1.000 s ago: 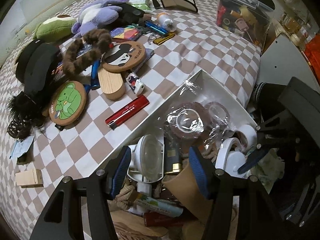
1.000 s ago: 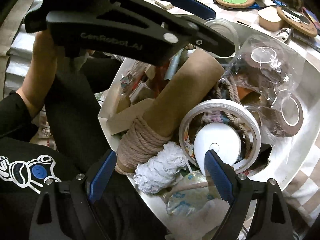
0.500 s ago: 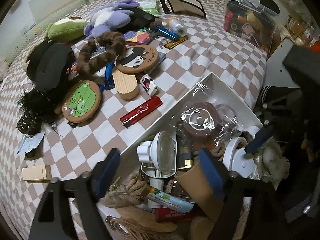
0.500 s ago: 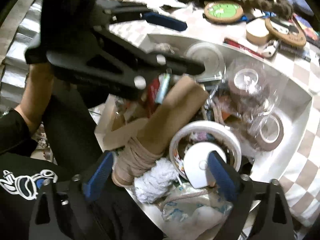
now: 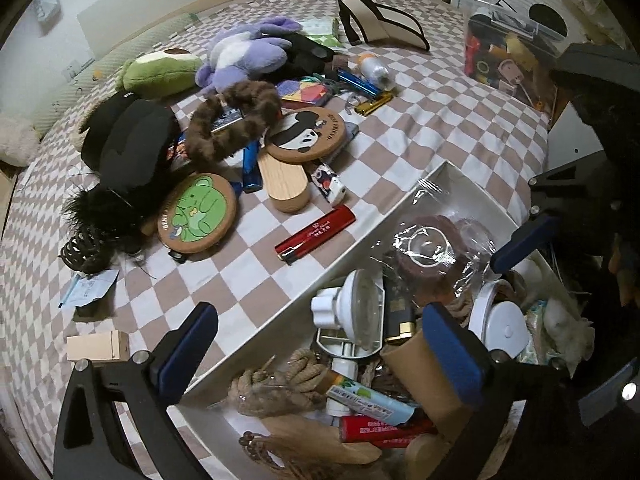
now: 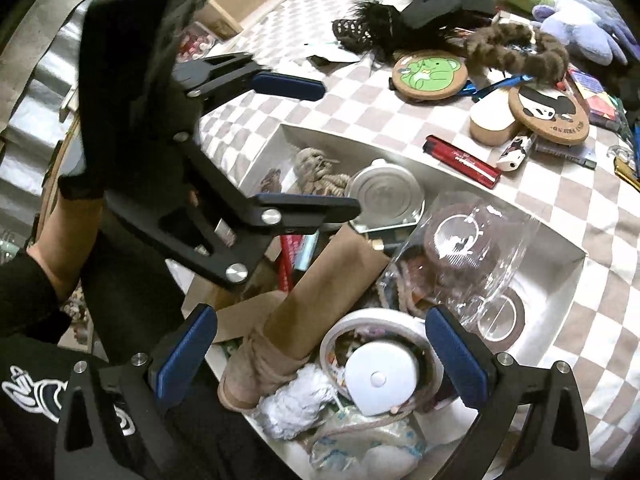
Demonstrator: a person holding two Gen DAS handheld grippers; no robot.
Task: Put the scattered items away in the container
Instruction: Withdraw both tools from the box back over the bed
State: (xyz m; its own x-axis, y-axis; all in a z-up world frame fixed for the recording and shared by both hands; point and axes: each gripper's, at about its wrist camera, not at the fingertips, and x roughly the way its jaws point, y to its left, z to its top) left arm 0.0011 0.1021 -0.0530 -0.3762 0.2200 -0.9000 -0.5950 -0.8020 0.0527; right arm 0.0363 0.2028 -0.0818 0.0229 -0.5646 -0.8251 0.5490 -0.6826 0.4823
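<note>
Left wrist view: left gripper (image 5: 320,344) jaws spread wide, just been opening, nothing between the pads; hovering over the near corner of the white box (image 5: 400,216). Box sits on the checkered cloth (image 5: 420,120), already packed: suction hook (image 5: 360,312), rope (image 5: 280,384), cardboard tube (image 5: 424,376), red can (image 5: 380,428), taped rolls in clear wrap (image 5: 432,244). Still loose on the cloth, just beyond the box's far wall: red lighter (image 5: 316,234). Farther out: wooden block (image 5: 282,180), panda coaster (image 5: 306,138), frog coaster (image 5: 196,212), blue lighter (image 5: 250,168), brown scrunchie (image 5: 236,120), black hats (image 5: 132,140), purple plush (image 5: 248,52), avocado plush (image 5: 160,70), visor (image 5: 380,26). Small wood block (image 5: 96,346) alone near the left finger. Clear bin (image 5: 508,56) at the cloth's far right edge (already holds odds and ends). Right gripper partly visible at right edge, blue pad out over the box.

Right wrist view: right gripper (image 6: 320,360) jaws wide apart, gripping nothing; tape roll (image 6: 380,360) and tube's rope-wound end (image 6: 256,376) lie below, between the fingers, no contact seen. Left gripper (image 6: 320,144) in upper left, held by a hand (image 6: 68,256), jaws open, one finger over the cloth, the other over the box. Red lighter (image 6: 464,160) just outside the box wall; coasters and block beyond it.
</note>
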